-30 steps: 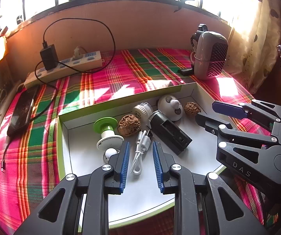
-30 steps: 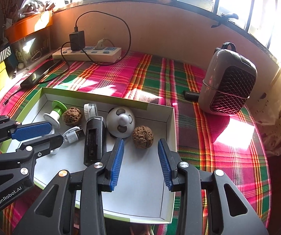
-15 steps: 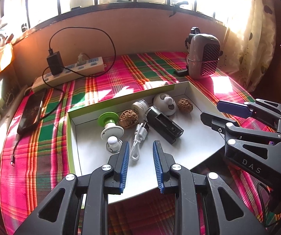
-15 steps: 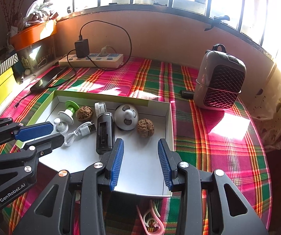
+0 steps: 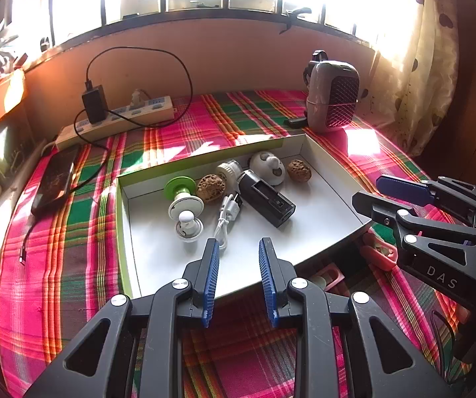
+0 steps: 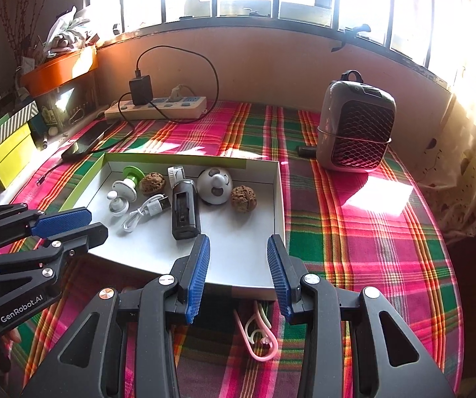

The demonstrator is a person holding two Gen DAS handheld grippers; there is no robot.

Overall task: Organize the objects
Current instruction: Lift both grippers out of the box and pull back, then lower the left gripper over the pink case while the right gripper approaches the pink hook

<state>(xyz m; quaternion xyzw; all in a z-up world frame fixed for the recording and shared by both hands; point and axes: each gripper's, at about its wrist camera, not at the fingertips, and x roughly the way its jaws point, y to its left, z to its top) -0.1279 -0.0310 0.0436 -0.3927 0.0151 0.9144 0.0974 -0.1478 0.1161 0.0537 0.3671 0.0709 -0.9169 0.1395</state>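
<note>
A white box with a green rim point(image 5: 204, 154) point(image 6: 171, 158) lies on the plaid cloth. Inside it are a black oblong device point(image 5: 266, 199) point(image 6: 185, 210), a white cable point(image 5: 226, 215) point(image 6: 145, 214), two walnuts point(image 5: 299, 170) point(image 6: 151, 182), a round white gadget point(image 5: 268, 167) point(image 6: 214, 185) and a green-capped piece point(image 5: 180, 187) point(image 6: 131, 172). My left gripper point(image 5: 238, 242) point(image 6: 95, 221) hovers open over the box's near edge, nothing between its blue pads. My right gripper point(image 6: 238, 237) point(image 5: 369, 189) is open and empty above the near right corner.
A pink hanger point(image 6: 258, 338) pokes out from under the box's front edge. A grey heater point(image 5: 332, 96) point(image 6: 356, 132) stands at the back right. A power strip point(image 5: 121, 121) with charger and a phone point(image 5: 53, 179) lie at the back left. Yellow boxes point(image 6: 9, 152) line the left edge.
Both grippers have drawn back from the box, so it looks smaller and farther. The pink hanger under its front edge has come into view. Jaw gaps look unchanged.
</note>
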